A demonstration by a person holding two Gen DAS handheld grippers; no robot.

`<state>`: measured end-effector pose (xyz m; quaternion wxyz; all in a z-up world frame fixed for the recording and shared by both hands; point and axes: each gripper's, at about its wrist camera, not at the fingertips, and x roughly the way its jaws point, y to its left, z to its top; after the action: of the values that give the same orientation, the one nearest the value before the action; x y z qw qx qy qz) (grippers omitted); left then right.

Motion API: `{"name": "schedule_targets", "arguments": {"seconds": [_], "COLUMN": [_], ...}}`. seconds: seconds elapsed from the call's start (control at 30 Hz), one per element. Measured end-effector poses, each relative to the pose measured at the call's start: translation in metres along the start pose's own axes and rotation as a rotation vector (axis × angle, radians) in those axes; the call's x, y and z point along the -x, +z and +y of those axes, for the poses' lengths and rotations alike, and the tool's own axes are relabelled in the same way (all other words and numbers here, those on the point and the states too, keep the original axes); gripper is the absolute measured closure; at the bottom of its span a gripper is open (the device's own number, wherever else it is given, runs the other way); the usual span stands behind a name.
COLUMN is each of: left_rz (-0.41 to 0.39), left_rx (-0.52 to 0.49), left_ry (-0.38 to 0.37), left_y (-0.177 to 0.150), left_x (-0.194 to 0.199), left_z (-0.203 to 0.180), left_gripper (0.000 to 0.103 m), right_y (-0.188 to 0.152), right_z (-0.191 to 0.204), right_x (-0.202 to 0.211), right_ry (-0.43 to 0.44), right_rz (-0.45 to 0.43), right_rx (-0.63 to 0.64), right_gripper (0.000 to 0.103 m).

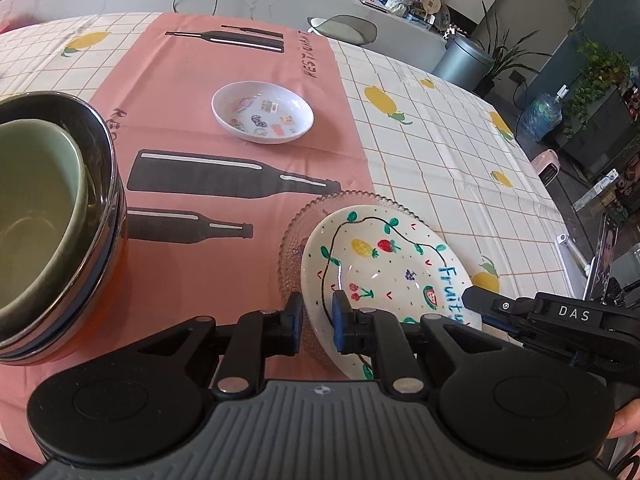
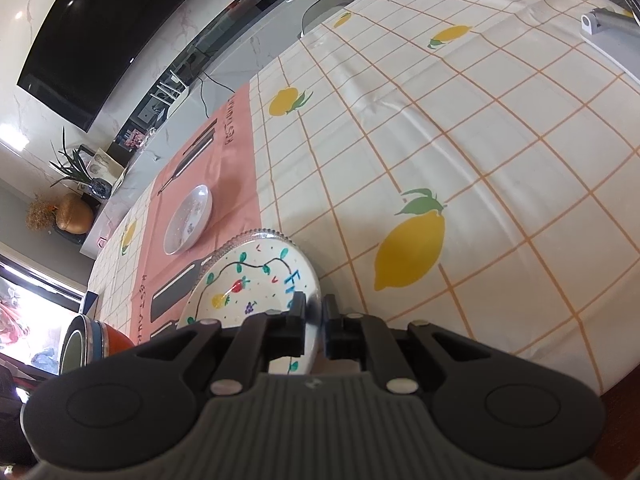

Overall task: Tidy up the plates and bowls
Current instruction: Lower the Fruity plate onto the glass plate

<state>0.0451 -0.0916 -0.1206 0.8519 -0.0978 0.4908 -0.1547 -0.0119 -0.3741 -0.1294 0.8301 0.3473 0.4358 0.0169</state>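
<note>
Both the left gripper (image 1: 317, 322) and right gripper (image 2: 313, 326) pinch opposite rims of the white fruit-painted ceramic plate (image 1: 384, 268), tilted above the clear beaded glass plate (image 1: 290, 248).

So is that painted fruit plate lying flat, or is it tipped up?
Tipped. The fruit plate has its near edge raised off the glass plate beneath, gripped at the rim by the left gripper and right gripper.
</note>
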Motion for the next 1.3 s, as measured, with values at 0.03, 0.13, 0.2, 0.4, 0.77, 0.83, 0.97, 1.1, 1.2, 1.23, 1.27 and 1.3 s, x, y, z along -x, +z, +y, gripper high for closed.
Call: {"name": "schedule_targets", "arguments": {"seconds": [0.03, 0.13, 0.2, 0.4, 0.77, 0.83, 0.97, 1.1, 1.2, 1.23, 1.27, 1.3], "left_rz": [0.001, 0.005, 0.006, 0.009, 0.01, -0.001, -0.093, -0.129, -0.105, -0.099, -0.09, -0.083], "left_rx": [0.002, 0.01, 0.011, -0.008, -0.143, -0.172, -0.2, -0.169, -0.13, -0.112, -0.1, -0.089], "left_ry": [0.004, 0.008, 0.012, 0.031, 0.092, 0.105, 0.151, 0.16, 0.131, 0.116, 0.098, 0.077], "left_y": [0.0, 0.001, 0.001, 0.001, -0.002, -0.004, -0.006, -0.004, -0.002, -0.002, -0.002, -0.002], "left_x": [0.0, -0.001, 0.0, -0.001, -0.006, -0.005, 0.005, 0.006, 0.001, 0.0, -0.001, -0.002], "left_z": [0.0, -0.001, -0.001, -0.005, -0.026, -0.028, -0.026, -0.016, -0.006, -0.002, 0.001, 0.003], "left_gripper": [0.086, 0.086, 0.087, 0.087, 0.087, 0.087, 0.068, 0.052, 0.052, 0.052, 0.052, 0.052], "right_y": [0.0, 0.001, 0.0, -0.007, -0.002, -0.001, -0.003, -0.003, -0.003, -0.003, -0.003, -0.004], "right_z": [0.0, -0.003, -0.006, -0.015, -0.022, -0.023, -0.024, -0.016, -0.007, -0.004, -0.002, 0.0], "right_x": [0.0, 0.0, -0.001, -0.005, 0.001, 0.002, 0.001, 0.003, 0.003, 0.003, 0.003, 0.004], "right_ry": [0.0, 0.01, 0.007, 0.062, 0.116, 0.114, 0.106, 0.073, 0.036, 0.024, 0.016, 0.005], "right_rz": [0.0, 0.005, 0.012, 0.044, 0.037, 0.033, 0.037, 0.028, 0.019, 0.018, 0.017, 0.012], "right_rx": [-0.002, -0.023, -0.044, -0.115, -0.158, -0.158, -0.159, -0.11, -0.044, -0.021, -0.002, 0.012], "right_gripper": [0.097, 0.093, 0.085, 0.089, 0.099, 0.099, 0.098, 0.096, 0.095, 0.094, 0.094, 0.091]}}
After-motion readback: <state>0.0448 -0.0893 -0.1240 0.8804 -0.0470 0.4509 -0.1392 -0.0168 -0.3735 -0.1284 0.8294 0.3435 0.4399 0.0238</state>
